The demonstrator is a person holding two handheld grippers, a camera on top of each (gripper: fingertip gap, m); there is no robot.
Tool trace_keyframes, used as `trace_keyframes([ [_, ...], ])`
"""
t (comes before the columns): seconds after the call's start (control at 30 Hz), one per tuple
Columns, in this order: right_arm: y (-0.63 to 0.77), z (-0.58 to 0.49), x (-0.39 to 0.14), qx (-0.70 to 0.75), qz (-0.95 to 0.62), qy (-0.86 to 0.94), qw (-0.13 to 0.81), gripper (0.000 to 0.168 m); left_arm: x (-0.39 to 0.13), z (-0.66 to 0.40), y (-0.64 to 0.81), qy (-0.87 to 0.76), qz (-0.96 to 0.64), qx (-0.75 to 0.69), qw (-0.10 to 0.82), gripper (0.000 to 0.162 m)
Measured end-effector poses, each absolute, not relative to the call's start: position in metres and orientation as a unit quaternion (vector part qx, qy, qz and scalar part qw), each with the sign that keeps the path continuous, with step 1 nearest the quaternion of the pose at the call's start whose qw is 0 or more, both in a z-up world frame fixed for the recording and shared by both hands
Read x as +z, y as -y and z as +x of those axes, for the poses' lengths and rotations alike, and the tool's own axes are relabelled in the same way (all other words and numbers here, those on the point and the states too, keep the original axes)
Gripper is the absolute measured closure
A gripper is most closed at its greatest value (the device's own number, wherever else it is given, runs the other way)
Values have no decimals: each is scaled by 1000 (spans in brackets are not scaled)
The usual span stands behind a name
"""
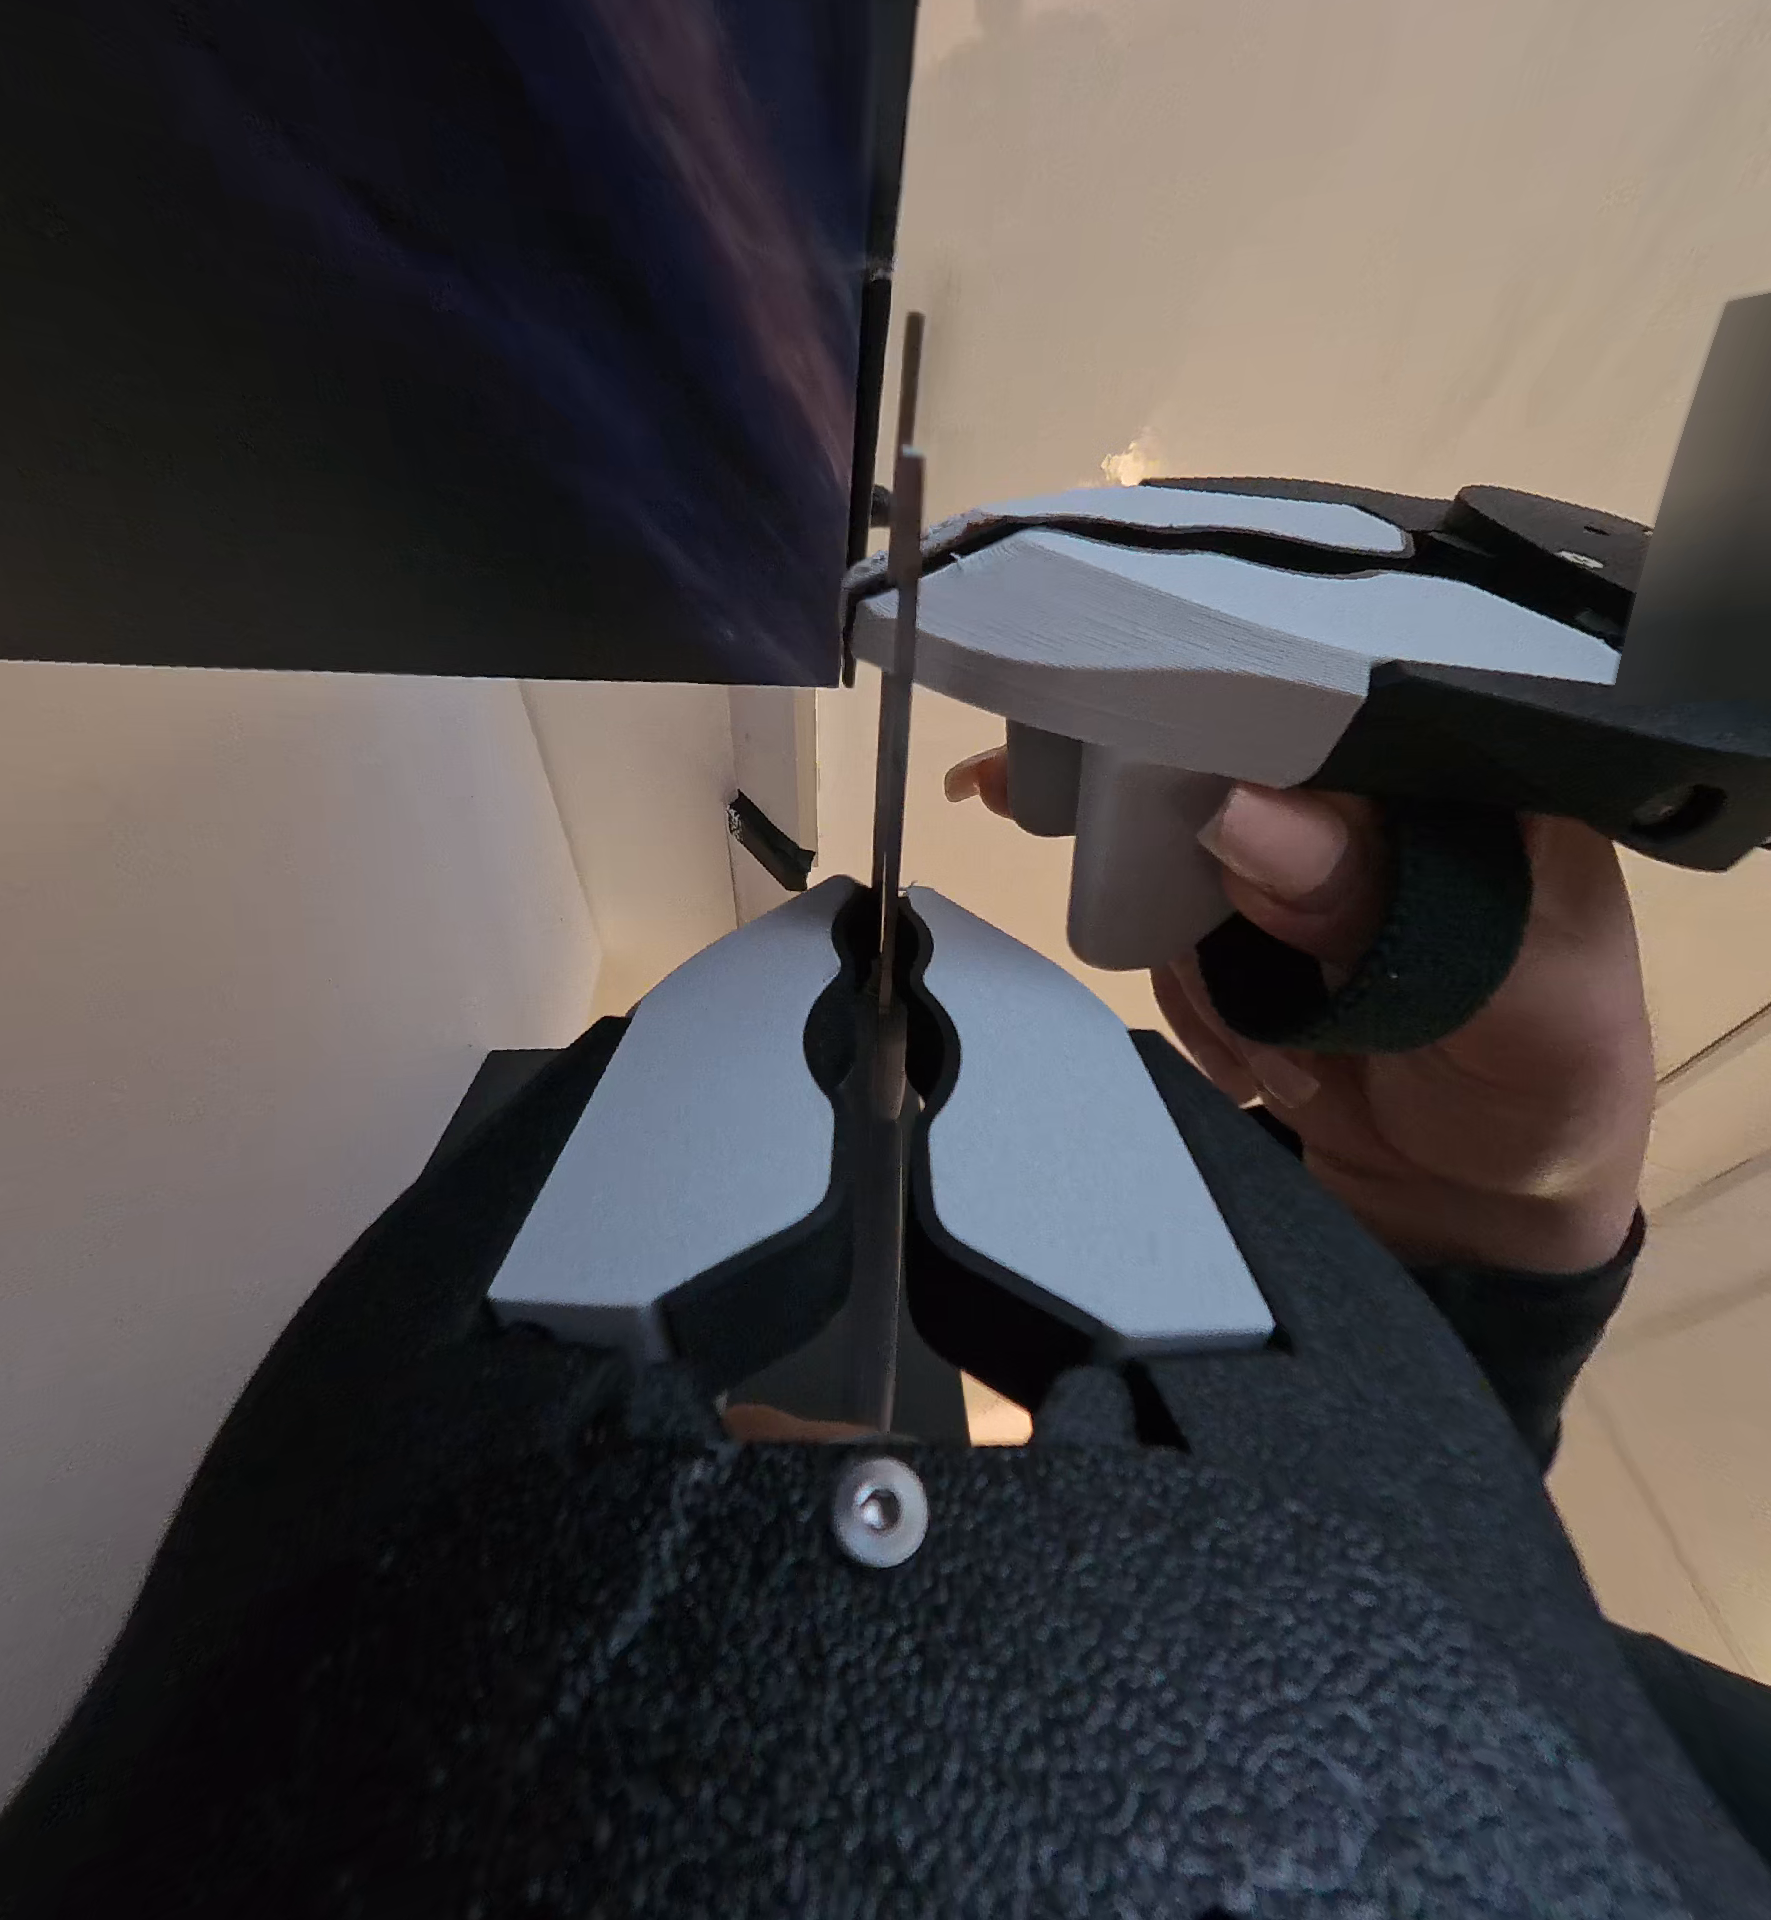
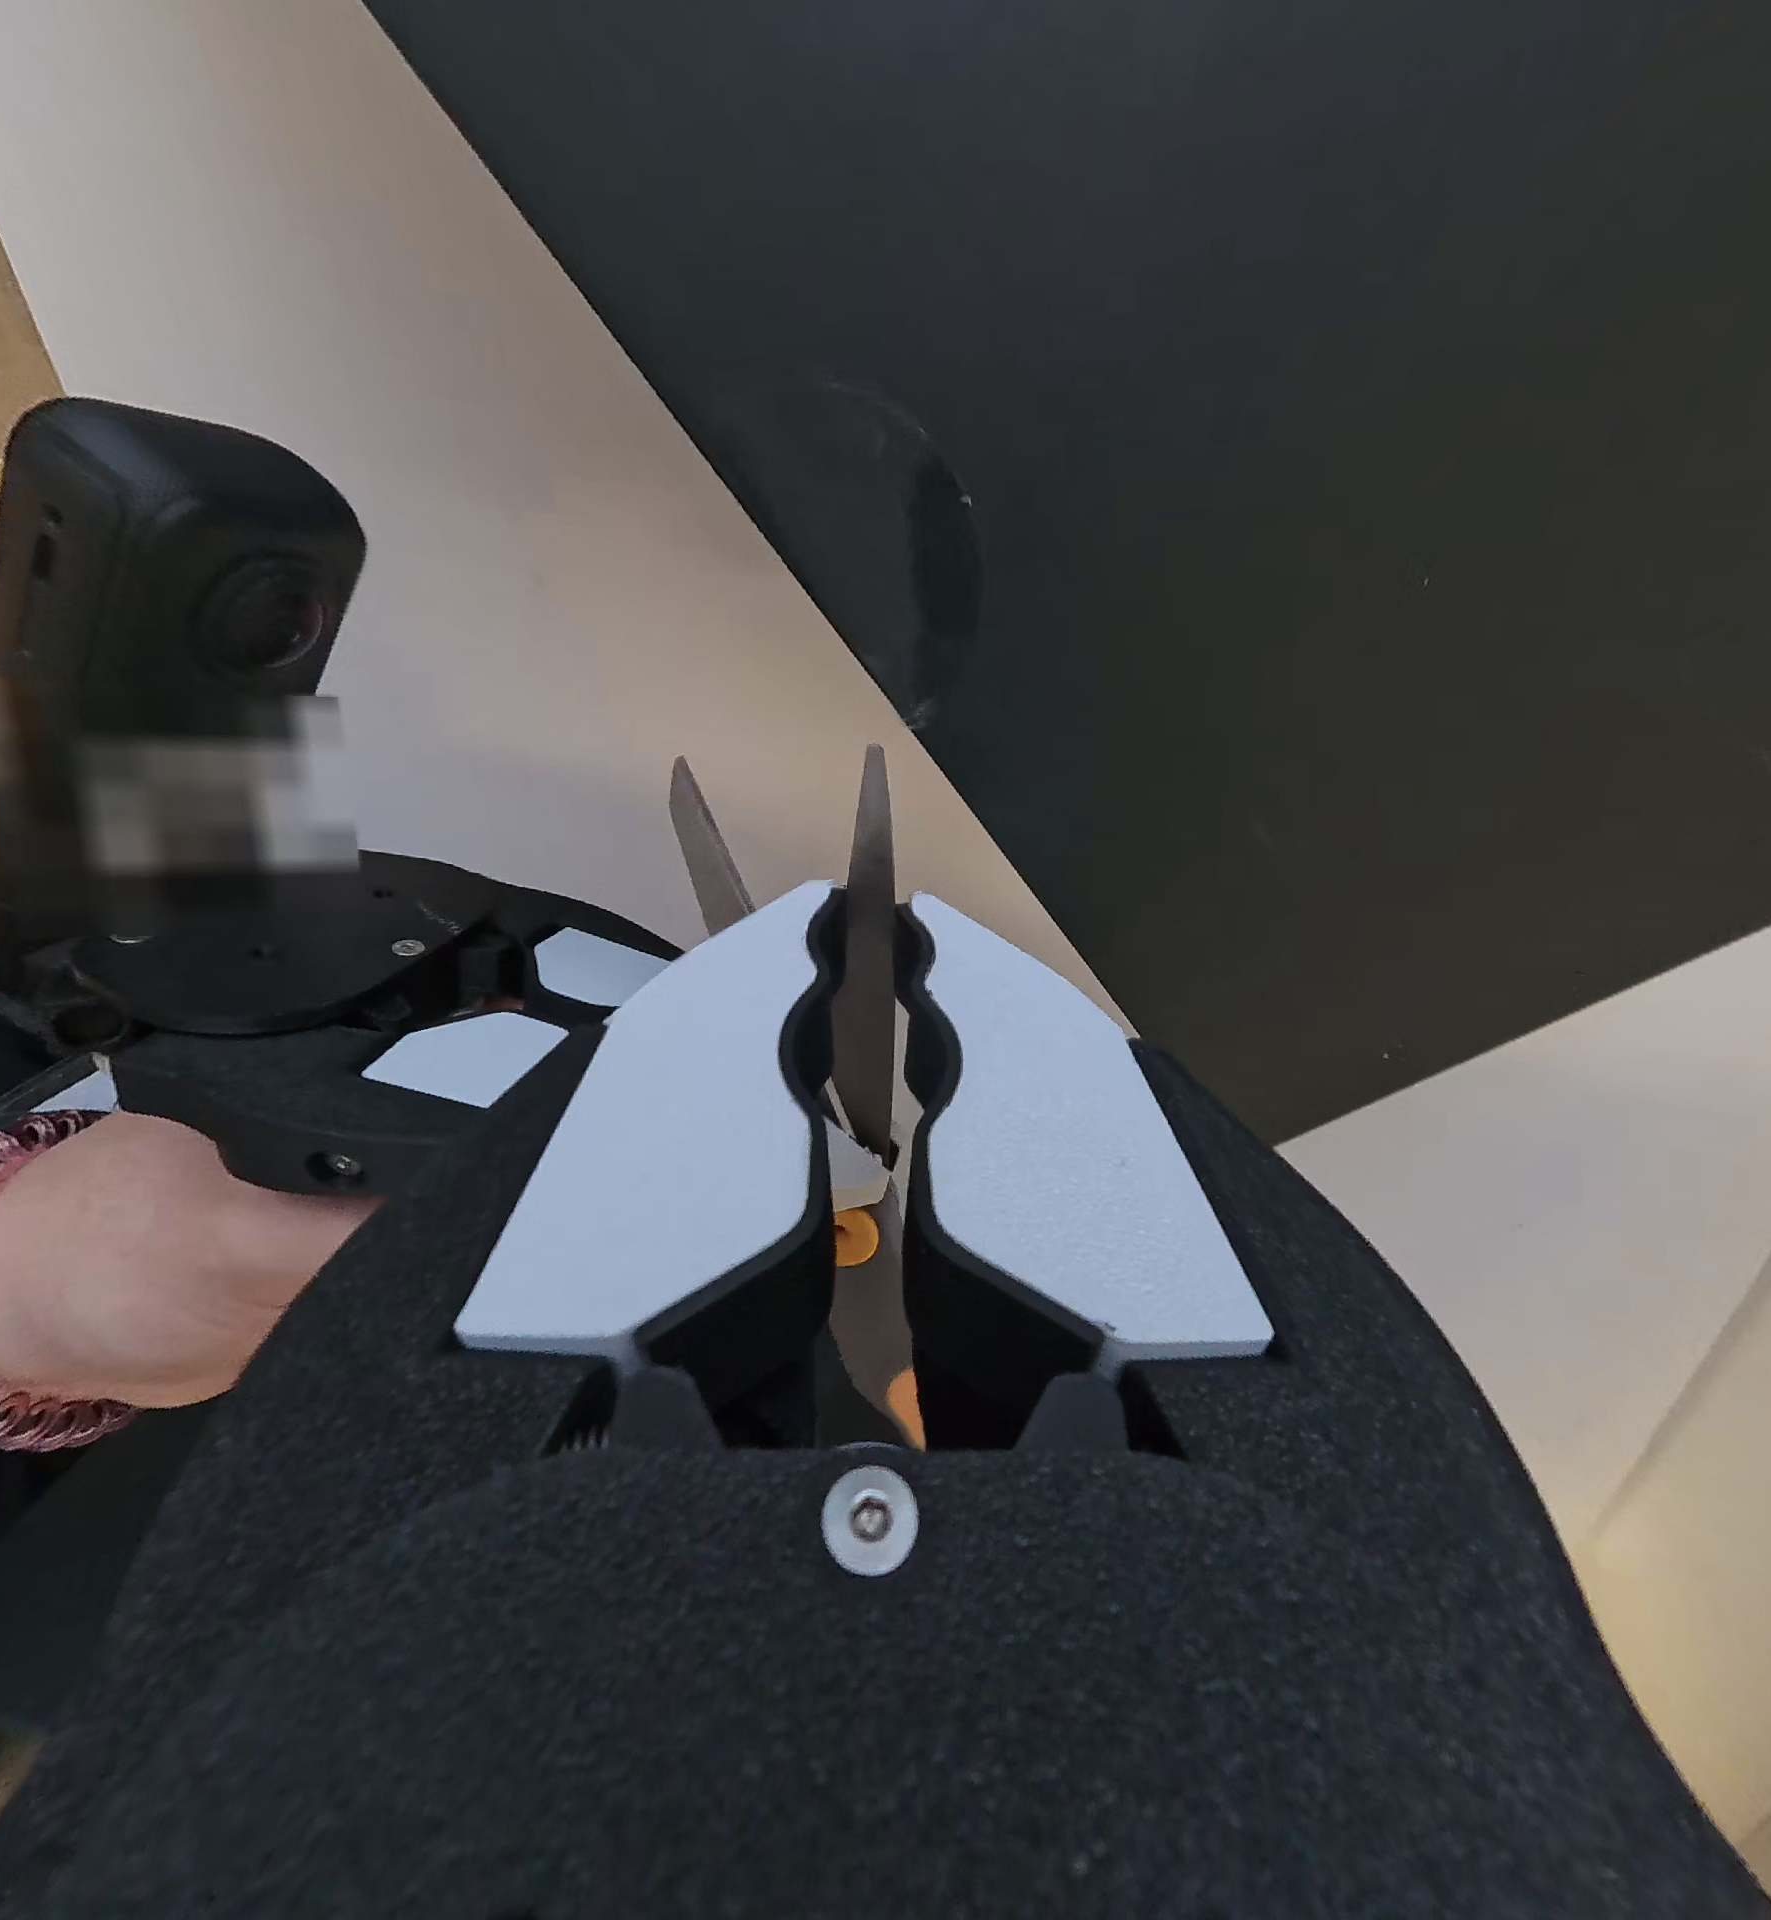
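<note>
Starting at the left of the left wrist view: a big dark panel [image 1: 393,312] fills the upper corner, with a pale wall behind it. Just right of its edge we've got the scissors [image 1: 896,727], seen edge-on as a thin metal strip standing upright. The left hand-held gripper [image 1: 881,894] is pressed together on them low down. The right hand-held gripper [image 1: 865,603] comes in sideways from the right and pinches the same strip higher up, with the person's hand [image 1: 1432,1039] on its trigger.

In the right wrist view, the other hand [image 2: 102,1257] and the left unit's camera [image 2: 164,623] sit at the left. In the middle the blades are clearly spread apart, one clamped between the right fingers and the other angling off left (orange pivot screw [image 2: 853,1242] shows in the gap). The panel looms just beyond the tips.

What worries us is two pinches on one thin, slick blade set. If either wrist twists, the scissors could pivot or slip out. The open tips are also near enough to that panel to snag or scratch it.
</note>
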State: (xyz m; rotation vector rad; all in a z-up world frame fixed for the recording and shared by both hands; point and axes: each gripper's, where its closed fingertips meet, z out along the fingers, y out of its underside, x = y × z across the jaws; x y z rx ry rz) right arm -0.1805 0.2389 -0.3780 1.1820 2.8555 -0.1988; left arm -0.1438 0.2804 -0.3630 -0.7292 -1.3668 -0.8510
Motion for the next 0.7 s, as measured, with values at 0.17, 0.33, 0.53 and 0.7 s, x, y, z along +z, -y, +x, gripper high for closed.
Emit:
trace_keyframes([
  [0.17,-224,-175,-371,-77,374,-924,22,160,-356,-140,-266,600,-326,-364,633,160],
  [0.33,-203,-173,-361,-99,371,-923,9,160,-348,-134,-244,581,-347,-352,647,160],
  [0.53,-162,-169,-362,-154,381,-912,-14,160,-359,-125,-199,455,-435,-348,695,160],
  [0.7,-122,-161,-361,-200,377,-903,-48,160,-359,-118,-163,428,-450,-323,714,160],
])
